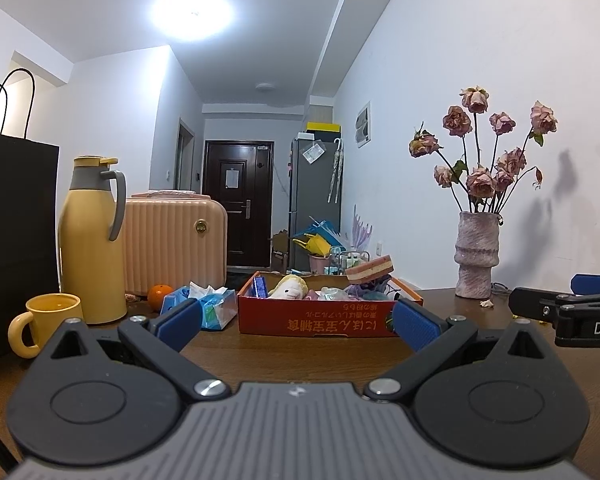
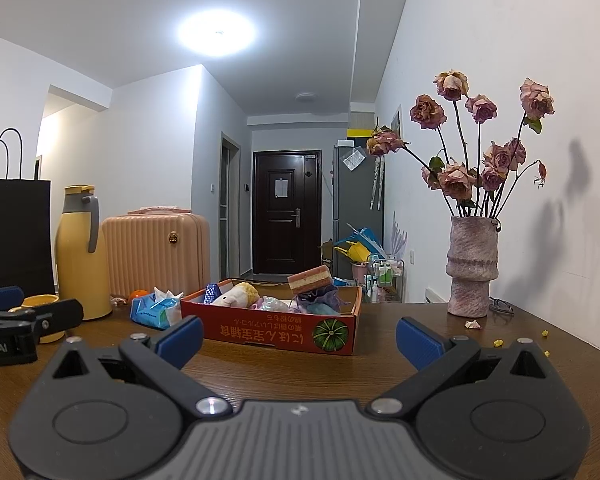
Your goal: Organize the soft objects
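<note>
A red cardboard box (image 1: 316,322) (image 2: 268,330) stands on the wooden table ahead of both grippers. In it lie a cream plush toy (image 1: 288,286) (image 2: 236,295), a pink layered sponge (image 1: 369,269) (image 2: 310,279) on top at the right, and pale and purple soft items (image 1: 334,293) (image 2: 320,300). My left gripper (image 1: 298,322) is open and empty, just short of the box. My right gripper (image 2: 298,334) is open and empty, also short of the box. Each gripper shows at the edge of the other's view.
A blue tissue pack (image 1: 216,306) (image 2: 156,310), an orange (image 1: 159,296), a yellow mug (image 1: 48,320), a yellow thermos (image 1: 92,240) (image 2: 82,252), a black paper bag (image 1: 12,232) and a pink suitcase (image 1: 172,240) stand left. A vase of dried roses (image 1: 476,256) (image 2: 470,268) stands right by the wall.
</note>
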A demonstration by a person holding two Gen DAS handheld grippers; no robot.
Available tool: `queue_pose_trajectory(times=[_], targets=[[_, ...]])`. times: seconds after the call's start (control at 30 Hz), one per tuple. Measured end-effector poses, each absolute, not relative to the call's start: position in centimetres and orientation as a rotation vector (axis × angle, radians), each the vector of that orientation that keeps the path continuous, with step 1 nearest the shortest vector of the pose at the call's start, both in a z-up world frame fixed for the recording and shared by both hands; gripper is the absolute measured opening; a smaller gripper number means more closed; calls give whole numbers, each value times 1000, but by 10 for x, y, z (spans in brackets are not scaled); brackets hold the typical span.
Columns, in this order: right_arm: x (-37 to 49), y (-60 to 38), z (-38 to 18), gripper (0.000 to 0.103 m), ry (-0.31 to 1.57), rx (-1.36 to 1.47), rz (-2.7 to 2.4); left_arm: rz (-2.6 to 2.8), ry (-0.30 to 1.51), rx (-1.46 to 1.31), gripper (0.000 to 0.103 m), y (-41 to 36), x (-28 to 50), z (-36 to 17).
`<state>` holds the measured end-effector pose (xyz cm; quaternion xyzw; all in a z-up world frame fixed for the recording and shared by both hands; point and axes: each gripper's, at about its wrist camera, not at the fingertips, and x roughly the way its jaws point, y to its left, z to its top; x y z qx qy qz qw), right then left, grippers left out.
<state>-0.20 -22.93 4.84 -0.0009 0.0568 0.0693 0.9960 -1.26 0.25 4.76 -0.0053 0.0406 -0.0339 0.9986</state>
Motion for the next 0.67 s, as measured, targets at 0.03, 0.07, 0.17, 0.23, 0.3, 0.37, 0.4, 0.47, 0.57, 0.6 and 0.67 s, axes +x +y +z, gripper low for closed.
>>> queue_pose_trajectory(times=[0.03,0.07,0.17,0.23,0.3,0.37,0.4,0.47,0.57,0.6,0.67], targets=[[-2,-229,48,103,114,-2,139,-68,80,-10,103,2,-13,48],[-2,-229,48,103,114,-2,139,-69,79,-10,103,2,-13,48],[-2,-229,48,103,113,-2,139,-69,79,-9,103,2,-13,48],[-2,-229,48,103,113,-2,138,-69,79,-9,103,2,-13,48],[-2,-229,48,103,114,-2,139,-69,80,-10,103,2,-12,48],[-2,-229,48,103,114,-2,139,-68,81,-11,103,3,-12,48],[-2,-229,48,103,114,-2,138,-71,83,-14,103,3,-12,48],[-2,-229,48,103,114,-2,138,-82,85,-24,103,5,-11,48],[-2,-229,47,103,119,-1,136,-106,79,-26,103,6,-11,47],[-1,-229,46,103,122,-1,135,-106,78,-25,103,6,-11,47],[1,-229,44,103,129,-1,133,-107,83,-27,103,7,-9,47]])
